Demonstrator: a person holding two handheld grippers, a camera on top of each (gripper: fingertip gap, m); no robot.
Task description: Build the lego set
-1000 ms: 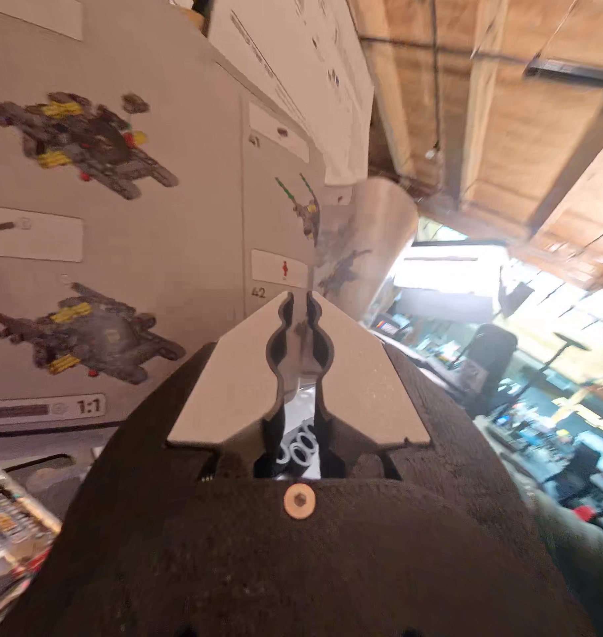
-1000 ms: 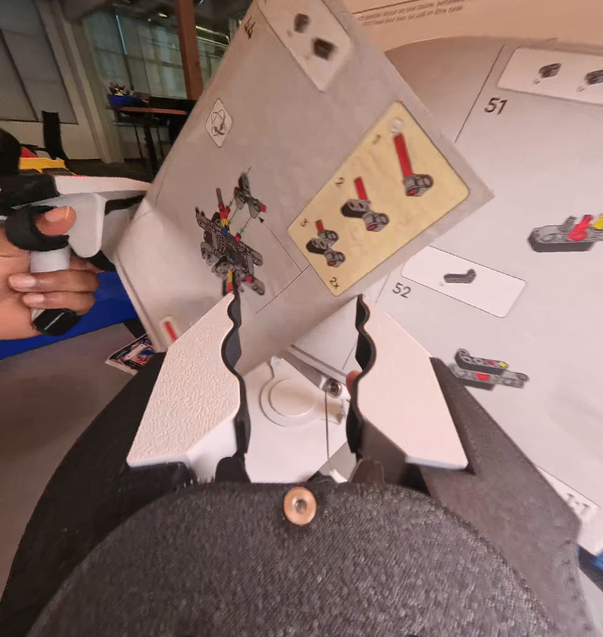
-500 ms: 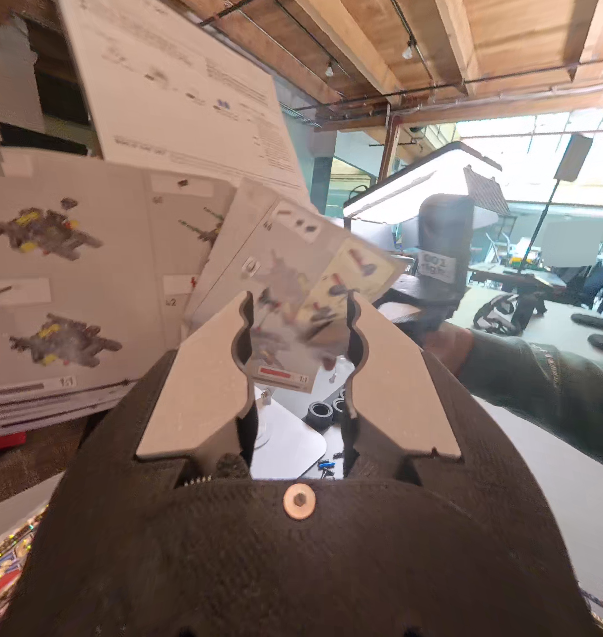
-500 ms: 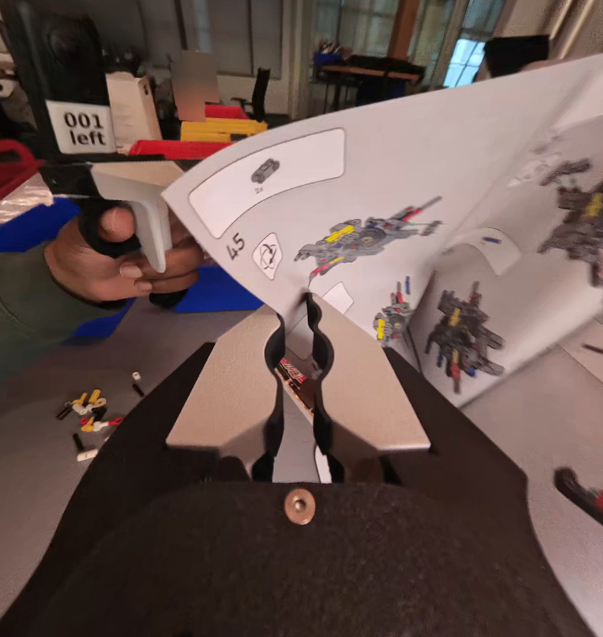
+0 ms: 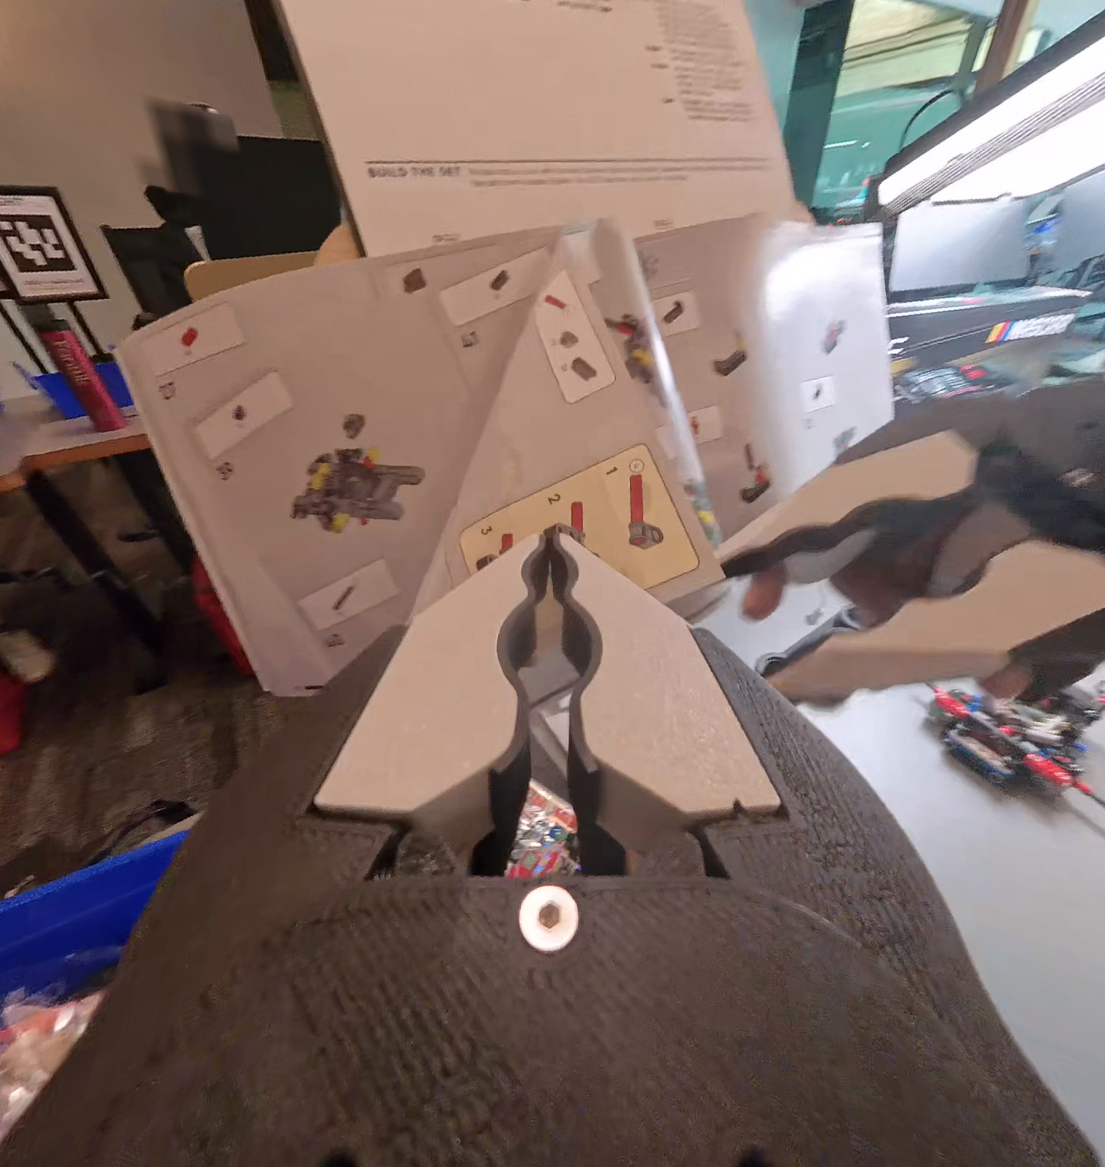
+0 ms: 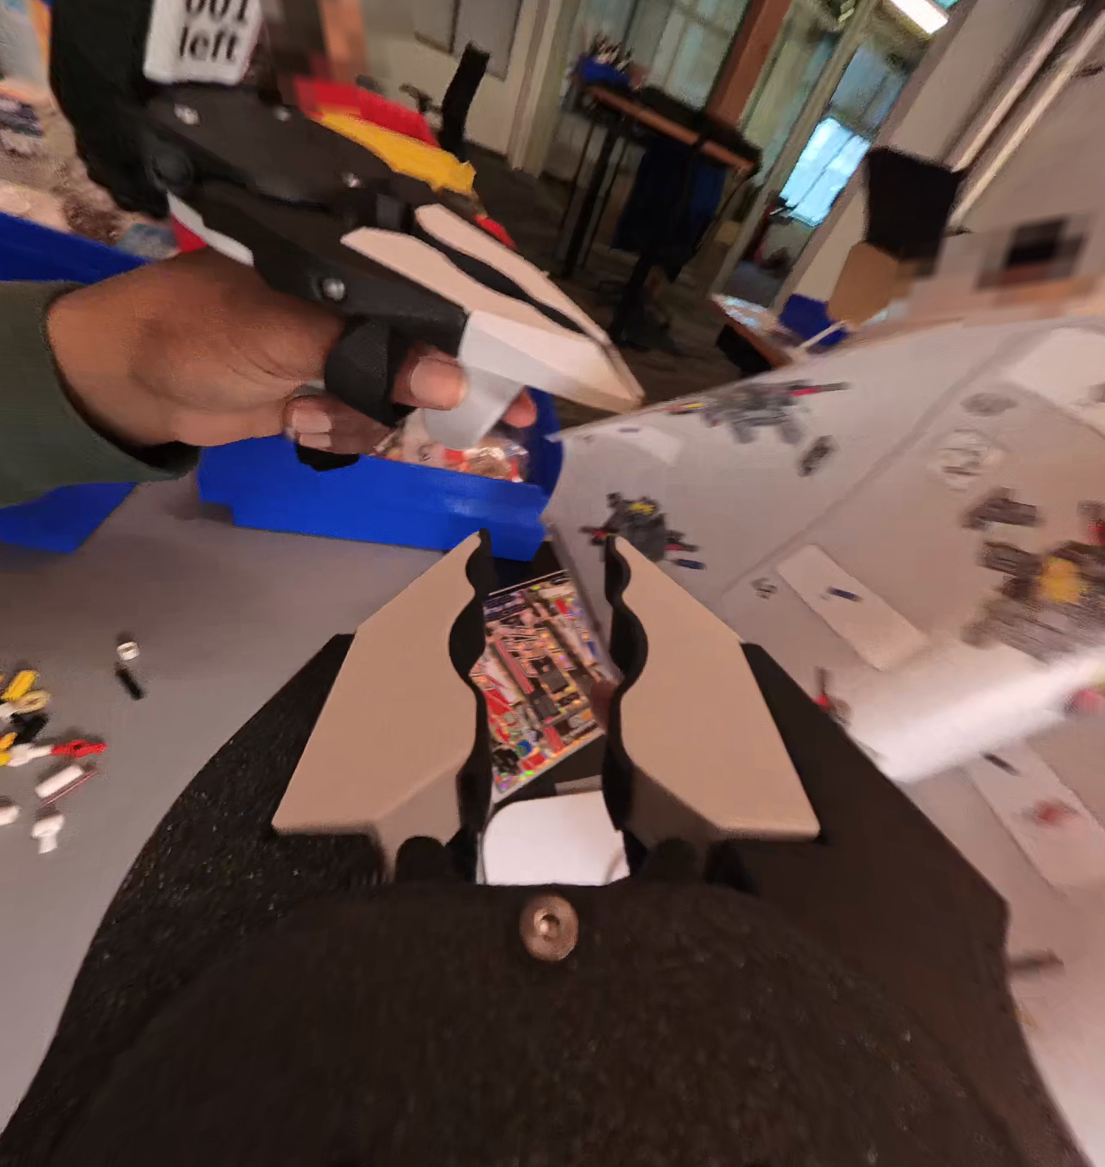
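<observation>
Two tools up: left tool (image 5: pixel 551 538) clenched at the tips against an instruction booklet (image 5: pixel 360 442) page, whether it pinches the page I cannot tell; right tool (image 6: pixel 545 549) released above a sticker sheet (image 6: pixel 537 676). Half-built lego model (image 5: pixel 1030 739) sits far right on the desk (image 5: pixel 954 884), loose pieces (image 6: pixel 26 745) left.

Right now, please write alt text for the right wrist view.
The right gripper, jaws open and empty, hovers over a shiny sticker sheet on a grey table. An instruction booklet stands right; a hand holds the left gripper upper left.
</observation>
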